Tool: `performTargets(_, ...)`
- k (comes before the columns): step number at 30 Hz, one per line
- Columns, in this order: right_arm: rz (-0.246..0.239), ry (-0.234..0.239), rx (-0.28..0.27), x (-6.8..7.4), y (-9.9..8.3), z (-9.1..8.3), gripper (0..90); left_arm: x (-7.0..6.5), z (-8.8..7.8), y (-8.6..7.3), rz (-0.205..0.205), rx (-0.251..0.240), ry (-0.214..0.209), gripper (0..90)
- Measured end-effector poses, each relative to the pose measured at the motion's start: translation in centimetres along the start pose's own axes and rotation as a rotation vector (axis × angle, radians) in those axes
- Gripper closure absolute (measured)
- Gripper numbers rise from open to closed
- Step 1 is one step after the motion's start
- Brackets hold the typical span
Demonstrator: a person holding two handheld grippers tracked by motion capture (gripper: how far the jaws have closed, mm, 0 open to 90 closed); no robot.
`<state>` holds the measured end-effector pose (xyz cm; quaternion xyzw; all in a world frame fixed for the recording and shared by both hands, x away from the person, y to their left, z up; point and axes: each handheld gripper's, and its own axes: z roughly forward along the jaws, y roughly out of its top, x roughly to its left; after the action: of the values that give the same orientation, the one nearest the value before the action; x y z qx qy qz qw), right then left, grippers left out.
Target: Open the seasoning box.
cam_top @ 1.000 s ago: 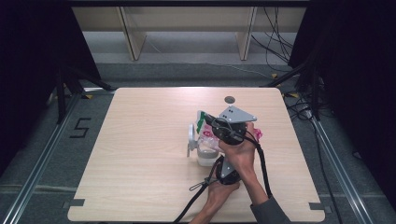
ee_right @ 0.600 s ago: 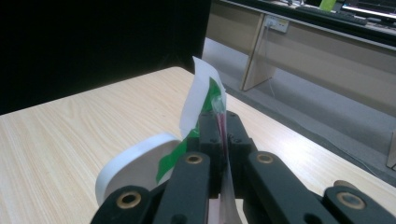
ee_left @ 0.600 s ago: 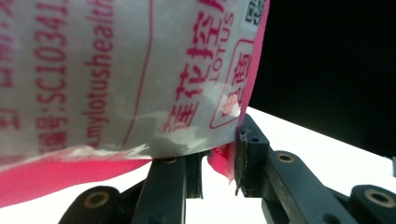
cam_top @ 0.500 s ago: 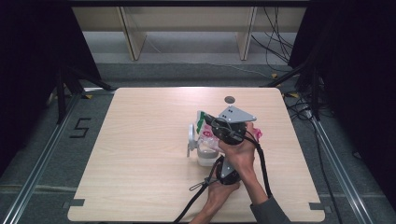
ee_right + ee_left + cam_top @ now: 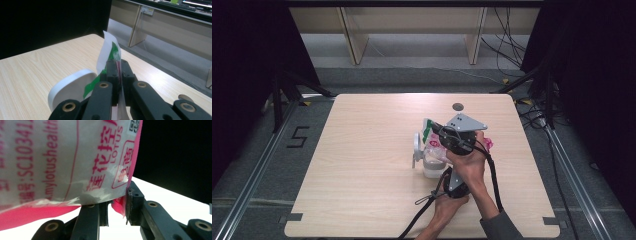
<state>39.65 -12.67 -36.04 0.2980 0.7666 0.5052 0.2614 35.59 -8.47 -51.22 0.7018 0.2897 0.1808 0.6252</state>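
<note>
Pink packet (image 5: pixel 62 162) text cut off by frame edges

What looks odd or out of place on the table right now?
Nothing spilled or broken. The pink packet is crumpled, pinched between both grippers above the open jar. The jar's white lid stands tilted on edge beside it.

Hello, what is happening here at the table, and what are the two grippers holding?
A person works a pink-and-white printed packet with two hand-held grippers above a white lidded container on the wooden table. The left gripper grips the packet's lower pink edge. The right gripper is shut on its green-and-white top corner. The container's lid stands open.
</note>
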Motion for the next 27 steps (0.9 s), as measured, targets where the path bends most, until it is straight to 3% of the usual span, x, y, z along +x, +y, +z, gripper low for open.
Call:
performTargets(1,-0.024,-0.014,0.003,0.01,0.11,-0.11,89.4,-0.03,0.04,0.08,-0.011,-0.007,0.006,74.9)
performTargets(2,0.003,-0.013,0.002,0.33,0.13,-0.08,89.4,0.01,-0.03,0.14,-0.006,-0.009,0.001,74.9)
performTargets(4,0.012,-0.013,0.008,0.45,0.11,0.02,89.4,-0.01,-0.07,0.12,-0.006,-0.006,0.001,74.8)
performTargets(6,-0.020,-0.011,0.010,0.16,0.09,0.11,89.4,-0.04,0.01,0.00,0.001,-0.002,0.002,74.8)
performTargets(7,-0.020,-0.011,0.009,0.14,0.07,0.10,89.4,0.04,0.02,0.00,0.009,0.002,0.002,74.9)
performTargets(8,0.015,-0.011,0.021,0.32,0.07,-0.07,89.4,0.03,0.01,0.01,0.007,0.000,0.001,74.9)
performTargets(9,-0.013,-0.011,0.006,0.05,0.10,0.00,89.4,0.01,-0.03,0.02,0.008,0.001,0.000,74.9)
performTargets(13,0.001,-0.016,0.008,0.05,0.00,0.07,89.4,-0.04,0.06,-0.02,-0.006,-0.005,-0.002,74.9)
performTargets(14,0.002,-0.014,0.007,0.00,0.00,0.06,89.4,-0.05,0.06,-0.01,-0.003,-0.003,0.000,74.9)
performTargets(15,-0.018,-0.018,-0.001,-0.09,0.03,0.07,89.4,0.12,-0.16,0.01,0.044,0.027,-0.003,74.9)
performTargets(17,-0.020,-0.004,-0.002,-0.18,0.11,0.04,89.4,0.13,-0.17,0.01,0.045,0.027,-0.001,74.9)
performTargets(19,-0.021,-0.018,0.001,-0.09,0.04,0.09,89.4,-0.08,0.09,-0.01,-0.009,-0.007,0.000,74.9)
performTargets(20,-0.020,-0.017,-0.001,-0.12,0.01,0.11,89.4,-0.07,0.08,-0.01,-0.009,-0.006,0.000,74.9)
performTargets(21,-0.021,-0.016,0.001,-0.18,0.02,0.09,89.3,0.05,-0.05,-0.02,0.033,0.017,0.003,74.9)
performTargets(22,0.000,-0.007,0.006,-0.13,0.05,0.02,89.4,0.10,-0.15,0.02,0.044,0.029,-0.001,74.9)
performTargets(23,-0.006,-0.004,-0.001,-0.17,0.08,0.00,89.4,0.09,-0.15,0.03,0.043,0.026,-0.003,74.9)
performTargets(25,-0.021,-0.008,0.003,-0.13,0.12,-0.08,89.4,-0.12,0.03,0.04,-0.001,-0.002,-0.004,74.9)
performTargets(26,-0.023,-0.013,-0.002,-0.12,0.08,0.01,89.4,-0.10,0.06,0.01,0.001,-0.005,0.001,74.9)
performTargets(27,-0.019,-0.004,0.002,-0.17,0.07,0.06,89.4,0.06,-0.09,0.00,0.038,0.024,0.000,74.9)
